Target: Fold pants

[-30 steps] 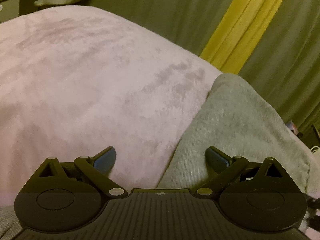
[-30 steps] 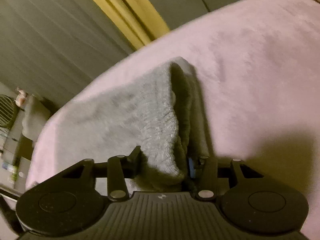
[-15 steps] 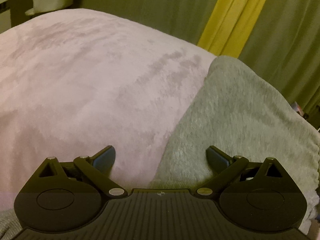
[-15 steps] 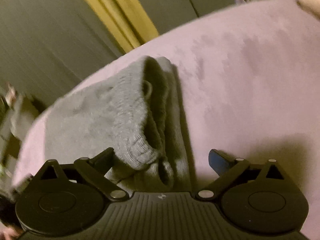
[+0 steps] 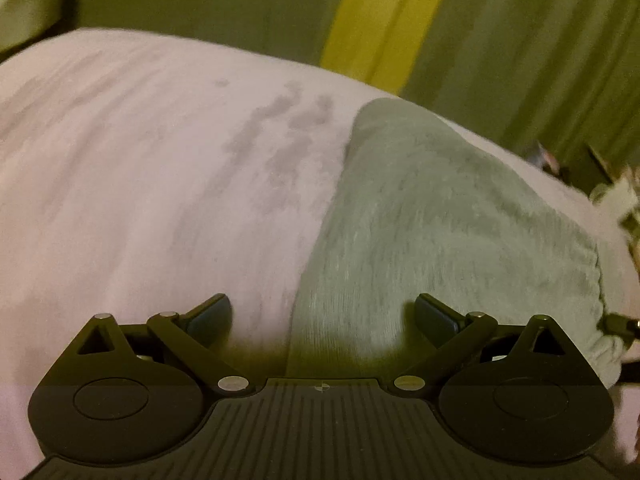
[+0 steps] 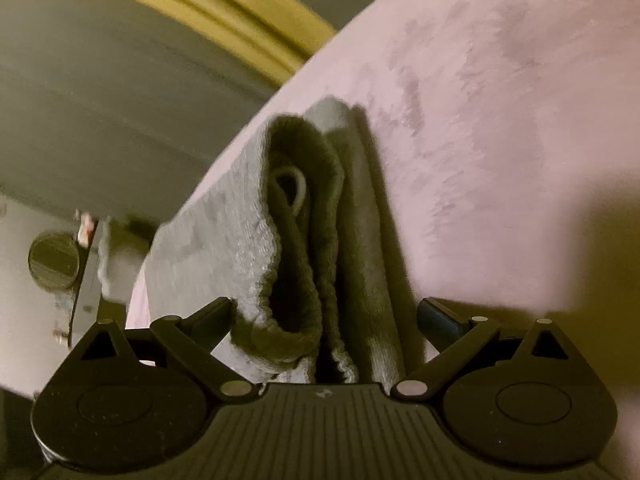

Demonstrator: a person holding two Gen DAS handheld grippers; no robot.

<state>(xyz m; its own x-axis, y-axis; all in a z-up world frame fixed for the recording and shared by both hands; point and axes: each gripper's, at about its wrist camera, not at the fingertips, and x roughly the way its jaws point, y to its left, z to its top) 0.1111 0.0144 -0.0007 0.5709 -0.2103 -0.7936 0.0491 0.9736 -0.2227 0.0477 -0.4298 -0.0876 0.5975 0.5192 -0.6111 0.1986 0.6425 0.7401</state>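
Note:
Grey sweatpants point(image 5: 440, 216) lie folded on a pink plush blanket point(image 5: 140, 168). In the left wrist view my left gripper point(image 5: 323, 314) is open, its fingertips astride the pants' left folded edge, low over the cloth. In the right wrist view the pants point(image 6: 224, 236) show their ribbed waistband point(image 6: 296, 272) with a drawstring loop, layers stacked. My right gripper point(image 6: 325, 316) is open, with the waistband end lying between its spread fingers. Whether the pads touch the cloth I cannot tell.
Olive curtains with a yellow stripe point(image 5: 384, 20) hang beyond the blanket's far edge. A small round object and clutter point(image 6: 54, 260) sit off the blanket at the left of the right wrist view. Blurred items point(image 5: 616, 192) lie at the right edge.
My right gripper has opened and let go of the waistband, which now rests between its fingers. My left gripper stayed open and drew back a little, showing more of the pants.

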